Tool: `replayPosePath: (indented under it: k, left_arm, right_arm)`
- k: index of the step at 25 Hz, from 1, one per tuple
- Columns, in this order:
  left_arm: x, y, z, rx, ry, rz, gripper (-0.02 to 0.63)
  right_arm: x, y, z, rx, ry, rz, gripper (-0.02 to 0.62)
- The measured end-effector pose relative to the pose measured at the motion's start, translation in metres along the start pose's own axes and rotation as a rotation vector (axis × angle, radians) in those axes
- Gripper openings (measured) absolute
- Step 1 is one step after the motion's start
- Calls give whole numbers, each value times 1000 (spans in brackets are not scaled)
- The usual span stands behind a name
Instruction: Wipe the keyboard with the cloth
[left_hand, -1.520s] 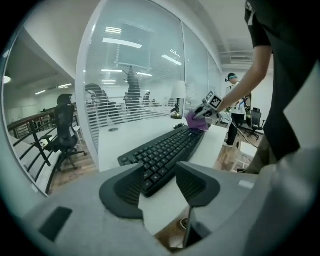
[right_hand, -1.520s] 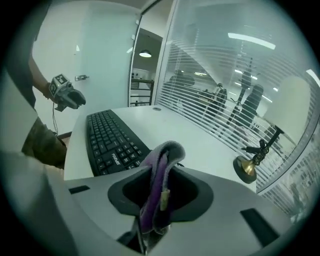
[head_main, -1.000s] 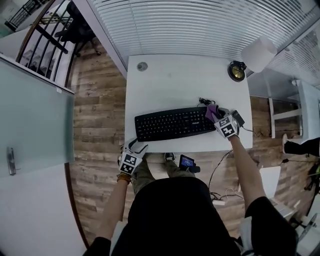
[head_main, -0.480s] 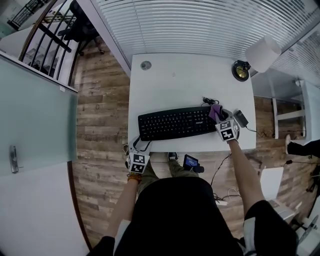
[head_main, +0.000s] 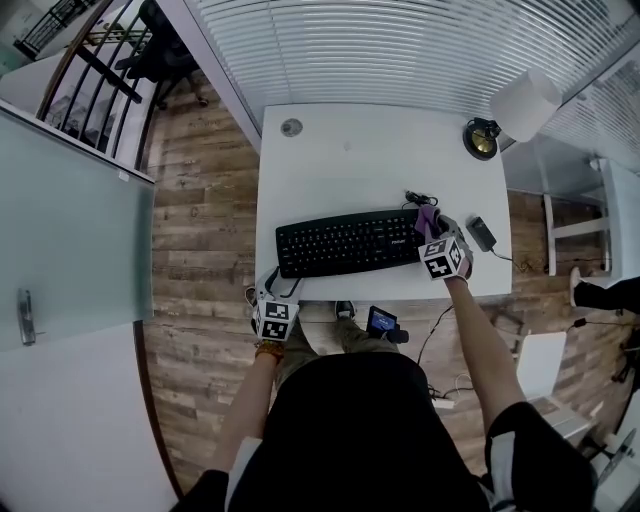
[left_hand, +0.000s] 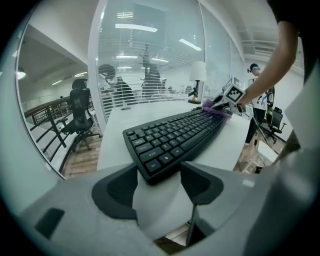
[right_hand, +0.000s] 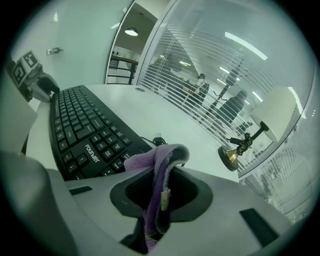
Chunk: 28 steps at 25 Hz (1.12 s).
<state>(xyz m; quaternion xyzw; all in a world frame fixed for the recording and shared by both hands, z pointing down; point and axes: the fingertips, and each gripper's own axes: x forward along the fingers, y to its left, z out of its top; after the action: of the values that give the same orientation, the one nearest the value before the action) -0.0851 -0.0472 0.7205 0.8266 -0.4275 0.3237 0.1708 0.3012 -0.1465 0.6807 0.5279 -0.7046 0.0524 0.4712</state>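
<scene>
1. Cloth (right_hand: 152, 162) — purple, clamped between the closed-in jaws of right gripper (right_hand: 161, 189), folded end poking up past them.
2. Set at the right end of the black keyboard (head_main: 348, 242), just right of centre in the head view.
3. Left gripper (left_hand: 159, 186) — jaws wide, just opened slightly further, gripping nothing; keyboard's lower-left corner directly ahead.
4. White desk (head_main: 370, 160) beneath; lamp (head_main: 520, 105) upper right.

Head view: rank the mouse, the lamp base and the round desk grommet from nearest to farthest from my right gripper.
From the right gripper, shut on the cloth:
1. The mouse, just to its right on the desk.
2. The lamp base, at the far right corner.
3. The round desk grommet, at the far left corner.
</scene>
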Motion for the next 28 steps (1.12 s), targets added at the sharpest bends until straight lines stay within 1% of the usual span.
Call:
replayPosePath:
  k: [3,8,12,17,20,24,28]
  left_arm:
    - [0,0,0,-17,-12,11,267]
    - [-2,0,5,-11,-27,15,267]
    - [-2,1,5,-6,-28,20,267]
    - [0,-2,-4,-21,-8,7,267]
    - [-1,0,4,-9,-31,11,267]
    - [2,0,2,-4,-52,8,265]
    - [2,0,2,-2,-51,6,265]
  right_arm:
    - [1,5,3,5,6,3,54]
    - [1,12,9,25,-11,33,52]
    - [0,24,19,18,-32,74,52]
    - [-1,33,26,11,-39,86,52]
    - [0,42,32,-8,-43,103,52]
    - [0,46,35,-4,-45,92,51]
    - [0,50,40,10,-45,95,49]
